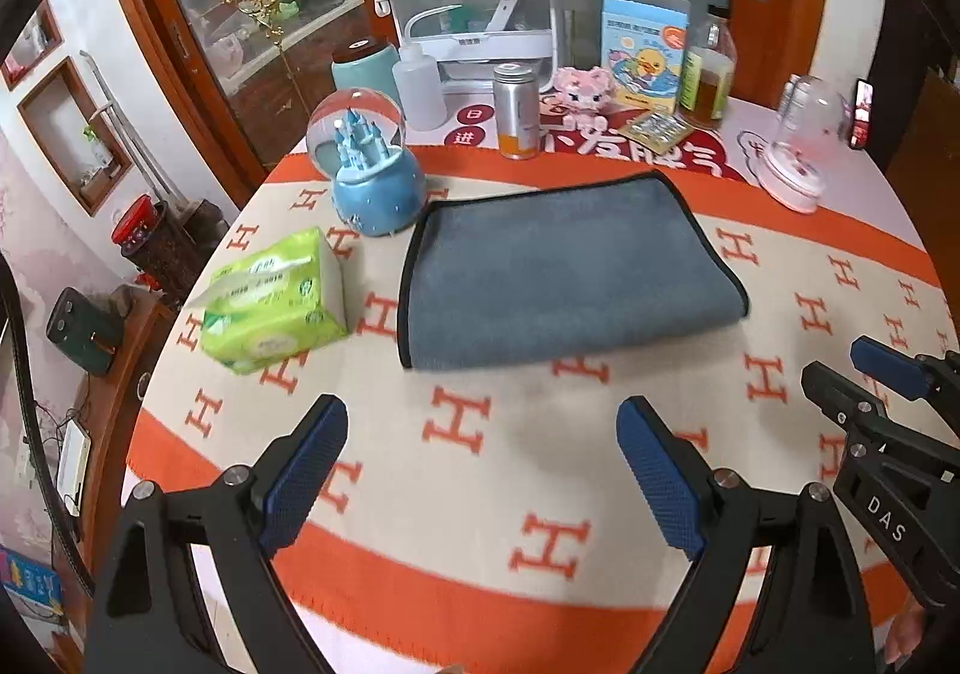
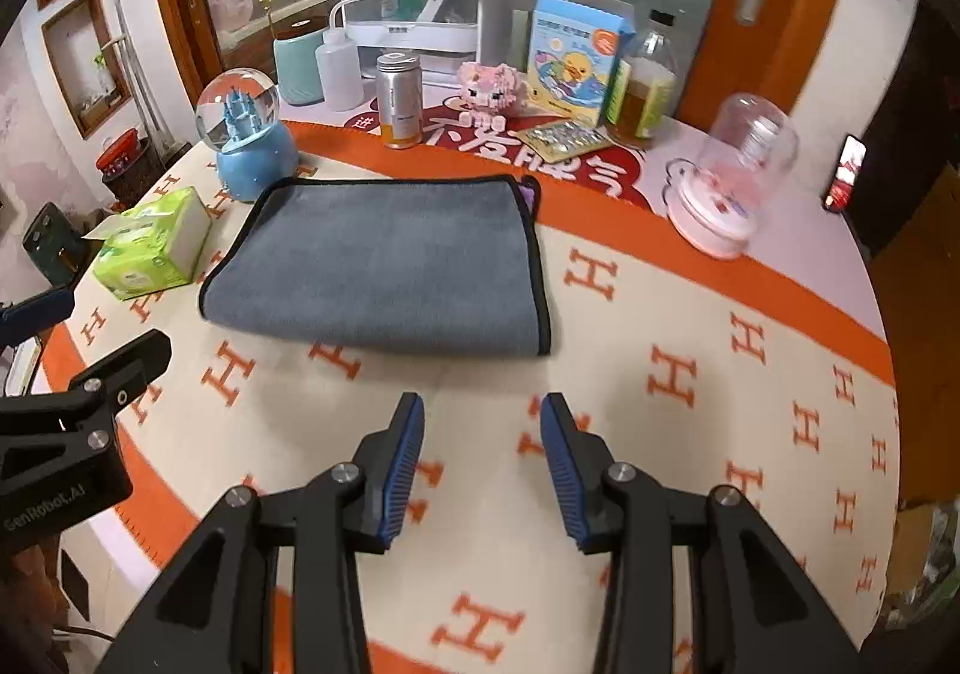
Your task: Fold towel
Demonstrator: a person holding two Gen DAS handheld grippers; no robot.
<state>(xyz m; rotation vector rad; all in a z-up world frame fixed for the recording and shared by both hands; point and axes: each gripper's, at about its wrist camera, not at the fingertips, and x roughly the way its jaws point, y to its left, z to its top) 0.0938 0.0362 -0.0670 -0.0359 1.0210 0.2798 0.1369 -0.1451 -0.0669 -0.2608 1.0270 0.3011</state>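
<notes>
Folded towel [image 1: 564, 272] is lying on tabletop [image 1: 480, 494]; both tools, left [image 1: 483, 428] and right [image 2: 482, 416], are being held apart, seemingly empty.

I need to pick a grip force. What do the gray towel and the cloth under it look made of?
The gray towel looks like soft microfiber: matte, fuzzy nap and black stitched edging. The table cloth looks like woven or knitted fabric, flat and matte, its orange H pattern possibly woven in.

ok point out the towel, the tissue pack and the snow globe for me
towel [image 1: 564, 278], left wrist view, middle of its grey top
tissue pack [image 1: 270, 308], left wrist view, green top face
snow globe [image 2: 252, 158], right wrist view, blue base
</notes>
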